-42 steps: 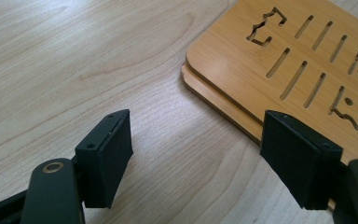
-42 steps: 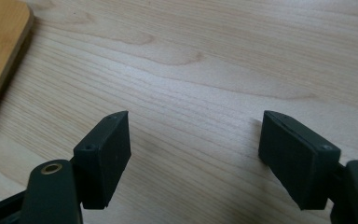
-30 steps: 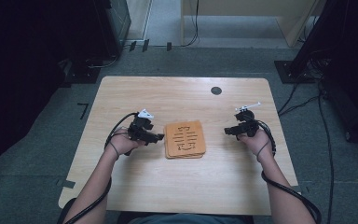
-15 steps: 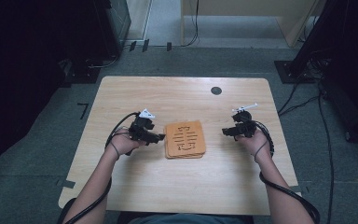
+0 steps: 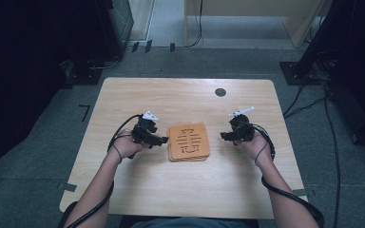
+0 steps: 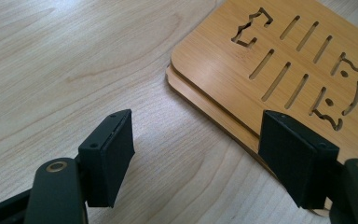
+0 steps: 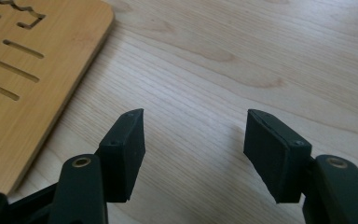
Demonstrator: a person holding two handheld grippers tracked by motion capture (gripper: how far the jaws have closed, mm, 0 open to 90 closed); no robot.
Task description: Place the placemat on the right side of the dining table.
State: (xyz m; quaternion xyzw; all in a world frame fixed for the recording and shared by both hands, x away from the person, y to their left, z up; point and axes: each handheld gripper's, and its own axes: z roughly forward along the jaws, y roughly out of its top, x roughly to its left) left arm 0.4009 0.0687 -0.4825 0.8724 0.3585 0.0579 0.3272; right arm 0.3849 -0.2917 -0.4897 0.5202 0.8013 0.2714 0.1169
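A stack of thin bamboo boards point(image 5: 188, 141) with slot and animal cut-outs lies flat at the middle of the table; the stack point(image 6: 284, 60) has two layers showing at its edge. My left gripper point(image 5: 164, 140) rests just left of it, open point(image 6: 198, 119), one jaw over the stack's near edge and nothing pinched. My right gripper point(image 5: 223, 136) hovers to the right of the stack point(image 7: 23, 70), a short gap away. It is open point(image 7: 196, 114) over bare wood. Its jaws have just been closing, with nothing between them.
The pale wooden table point(image 5: 180, 190) has a black round grommet point(image 5: 220, 92) at the back right. Cables trail from both grippers along the forearms. Dark equipment and floor cables surround the table.
My right gripper has shifted a little leftward toward the bamboo stack. The left gripper and the stack have stayed where they were.
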